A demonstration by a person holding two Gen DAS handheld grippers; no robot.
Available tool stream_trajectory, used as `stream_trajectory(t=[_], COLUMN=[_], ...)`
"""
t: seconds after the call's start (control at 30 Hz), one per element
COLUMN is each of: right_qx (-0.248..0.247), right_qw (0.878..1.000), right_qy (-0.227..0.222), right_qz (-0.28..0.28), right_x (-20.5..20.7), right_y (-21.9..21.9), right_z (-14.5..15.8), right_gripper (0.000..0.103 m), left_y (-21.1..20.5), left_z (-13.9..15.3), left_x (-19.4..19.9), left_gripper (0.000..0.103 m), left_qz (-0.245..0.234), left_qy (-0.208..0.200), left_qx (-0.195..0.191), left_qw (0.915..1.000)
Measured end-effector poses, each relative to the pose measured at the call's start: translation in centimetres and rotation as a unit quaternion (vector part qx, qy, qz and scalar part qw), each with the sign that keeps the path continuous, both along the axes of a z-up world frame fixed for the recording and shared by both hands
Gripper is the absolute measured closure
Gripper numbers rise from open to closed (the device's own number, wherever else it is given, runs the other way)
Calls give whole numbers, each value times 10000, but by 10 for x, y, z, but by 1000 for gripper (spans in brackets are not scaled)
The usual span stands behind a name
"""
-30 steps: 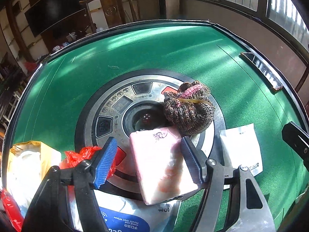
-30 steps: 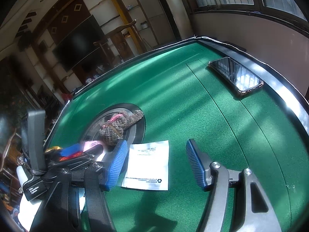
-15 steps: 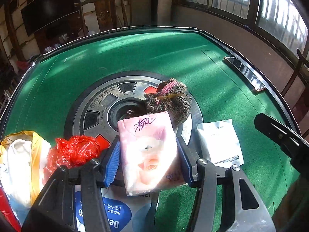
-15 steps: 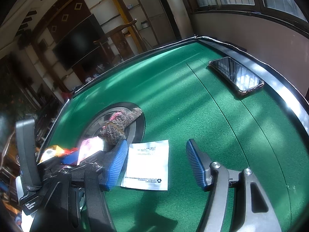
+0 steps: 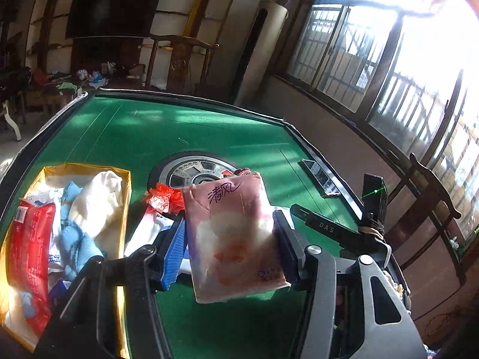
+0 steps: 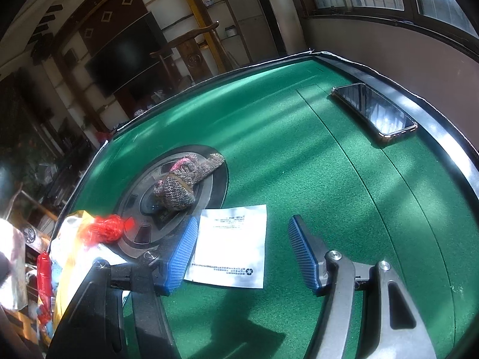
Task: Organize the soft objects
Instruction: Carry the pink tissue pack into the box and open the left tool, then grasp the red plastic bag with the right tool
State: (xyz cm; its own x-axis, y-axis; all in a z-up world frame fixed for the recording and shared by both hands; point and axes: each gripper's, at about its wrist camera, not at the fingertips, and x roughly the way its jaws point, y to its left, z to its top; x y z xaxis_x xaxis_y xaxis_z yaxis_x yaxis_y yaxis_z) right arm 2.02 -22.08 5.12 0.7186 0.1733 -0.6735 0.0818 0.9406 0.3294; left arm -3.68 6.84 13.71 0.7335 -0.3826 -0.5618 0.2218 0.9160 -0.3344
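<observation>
Since the earlier frame the left gripper [image 5: 229, 239] has lifted the pink tissue pack [image 5: 232, 236] clear of the green table [image 5: 134, 137], fingers clamped on its sides, likely carrying it toward the yellow bag [image 5: 124, 197] of soft things. The right gripper [image 6: 242, 251] hovers wide open and empty over the white pouch [image 6: 232, 245], probably its next pick.

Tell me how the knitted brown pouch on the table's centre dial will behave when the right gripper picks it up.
The knitted pouch looks slumped and lumpy, so it will probably sag and fold around the fingers. Its coarse yarn likely grips the ribbed pads well, so slipping seems unlikely. It appears light, and the open right gripper should span it.
</observation>
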Motion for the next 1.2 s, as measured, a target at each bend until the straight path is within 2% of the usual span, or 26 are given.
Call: stream_trajectory(t=[0.1, 0.27, 0.47, 0.6, 0.73, 0.83, 1.03, 1.2], right_qx=[-16, 113, -311, -245, -31, -141, -108, -189], right_qw=[9998, 9992, 9984, 9967, 9901, 9832, 9790, 9780], right_qy=[90, 232, 299, 545, 677, 828, 1145, 1382], right_qz=[153, 309, 369, 549, 1227, 1621, 1681, 1554], right_x=[1, 13, 50, 60, 56, 59, 83, 96], right_y=[8, 22, 54, 69, 104, 140, 185, 207], right_z=[-3, 10, 29, 29, 22, 14, -7, -17], right_gripper=[45, 45, 45, 45, 45, 45, 45, 45], left_y=[38, 95, 144, 168, 184, 185, 180, 174], left_z=[3, -6, -38, -59, -74, -80, -88, -89], left_x=[-27, -60, -78, -85, -79, -75, -61, -52], left_gripper=[50, 50, 50, 50, 50, 50, 49, 48], left_qz=[401, 1104, 1793, 2104, 2219, 2204, 2158, 2251], left_qy=[-75, -70, 177, 356, 504, 578, 784, 868], left_qx=[-107, 16, 270, 372, 253, 250, 499, 998], left_qw=[9991, 9939, 9833, 9763, 9734, 9734, 9720, 9653])
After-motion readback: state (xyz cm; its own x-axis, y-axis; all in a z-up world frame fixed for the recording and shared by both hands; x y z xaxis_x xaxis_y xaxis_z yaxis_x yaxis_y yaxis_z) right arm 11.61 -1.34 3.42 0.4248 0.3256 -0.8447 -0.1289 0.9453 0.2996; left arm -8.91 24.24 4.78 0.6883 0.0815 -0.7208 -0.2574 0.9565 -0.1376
